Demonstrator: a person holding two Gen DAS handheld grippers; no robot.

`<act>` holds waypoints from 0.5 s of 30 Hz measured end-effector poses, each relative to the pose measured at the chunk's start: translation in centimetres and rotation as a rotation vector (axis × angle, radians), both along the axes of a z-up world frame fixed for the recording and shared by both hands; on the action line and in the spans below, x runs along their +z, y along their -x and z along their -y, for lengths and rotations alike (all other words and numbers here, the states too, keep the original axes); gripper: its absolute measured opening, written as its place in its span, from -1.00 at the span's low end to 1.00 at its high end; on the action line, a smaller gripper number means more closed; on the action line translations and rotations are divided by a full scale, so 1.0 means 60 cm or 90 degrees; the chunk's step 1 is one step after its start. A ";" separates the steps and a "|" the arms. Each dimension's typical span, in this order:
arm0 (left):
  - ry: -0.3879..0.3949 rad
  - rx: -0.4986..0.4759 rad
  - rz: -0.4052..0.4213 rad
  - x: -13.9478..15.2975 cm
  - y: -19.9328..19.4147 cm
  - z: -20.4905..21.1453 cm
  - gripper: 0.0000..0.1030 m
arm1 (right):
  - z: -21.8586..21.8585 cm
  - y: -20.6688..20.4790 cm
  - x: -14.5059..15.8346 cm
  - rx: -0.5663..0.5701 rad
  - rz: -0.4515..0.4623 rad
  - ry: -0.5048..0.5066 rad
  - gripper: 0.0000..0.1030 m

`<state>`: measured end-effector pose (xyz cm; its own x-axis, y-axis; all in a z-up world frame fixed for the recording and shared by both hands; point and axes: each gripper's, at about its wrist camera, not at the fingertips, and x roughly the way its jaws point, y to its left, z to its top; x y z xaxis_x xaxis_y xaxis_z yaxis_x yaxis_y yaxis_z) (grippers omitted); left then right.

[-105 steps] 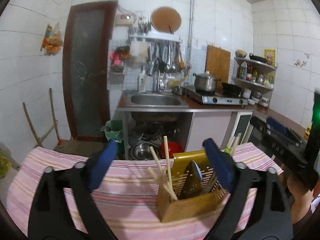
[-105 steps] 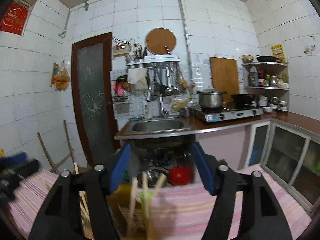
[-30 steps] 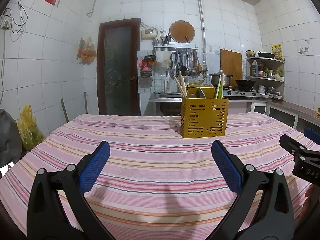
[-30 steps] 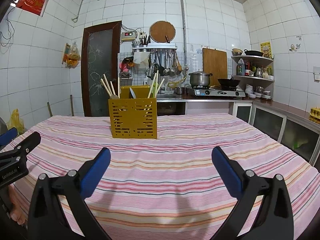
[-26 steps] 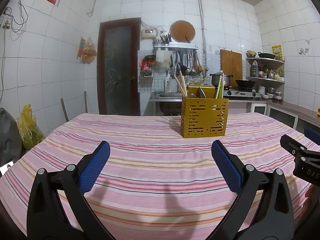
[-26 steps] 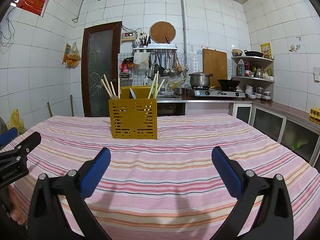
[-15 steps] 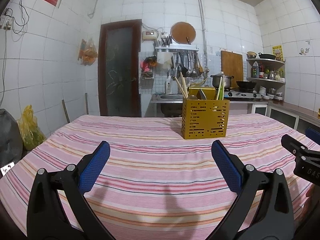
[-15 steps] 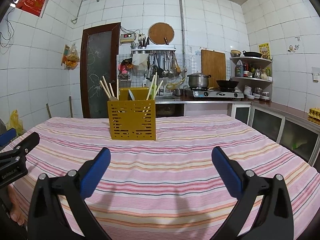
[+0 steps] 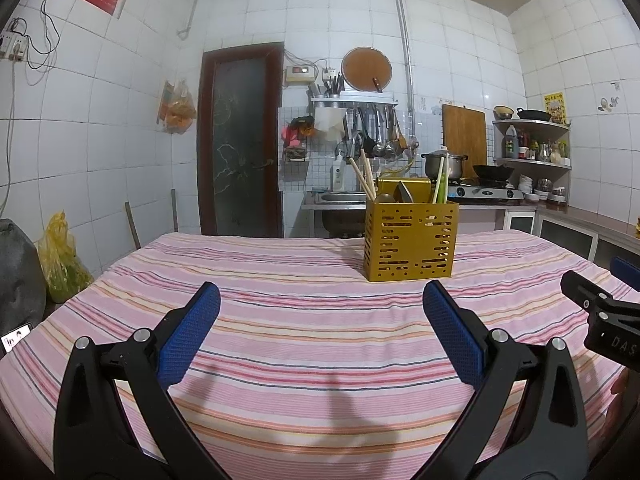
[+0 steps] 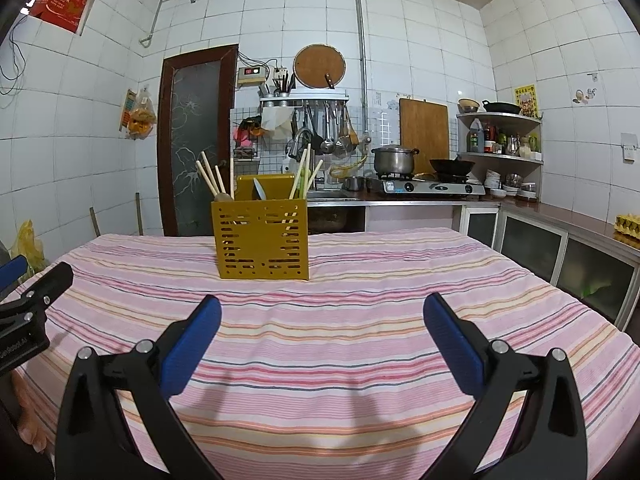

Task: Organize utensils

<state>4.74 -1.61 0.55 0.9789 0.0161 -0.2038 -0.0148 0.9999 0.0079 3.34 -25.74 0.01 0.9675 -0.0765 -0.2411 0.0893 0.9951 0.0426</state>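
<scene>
Holder: yellow utensil holder [image 9: 411, 240] stands upright mid-table [image 9: 280, 320], chopsticks [image 10: 212, 179] inside.
Left claw [image 9: 320, 328]: spread wide, empty.
Right claw [image 10: 322, 330]: spread wide, empty.
Risk: tall, light holder may tip if nudged; the striped cloth could drag it.

1 utensil holder [image 10: 262, 240], 2 open tongs [image 9: 320, 304], 1 tablecloth [image 10: 360, 320].
</scene>
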 end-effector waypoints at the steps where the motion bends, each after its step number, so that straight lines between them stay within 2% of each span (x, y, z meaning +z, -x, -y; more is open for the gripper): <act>1: 0.000 0.000 0.000 0.000 0.000 0.000 0.90 | 0.000 0.000 0.000 0.000 0.000 0.002 0.92; 15: 0.000 0.000 0.001 0.000 0.000 0.000 0.90 | 0.001 0.000 -0.002 0.000 0.002 0.007 0.92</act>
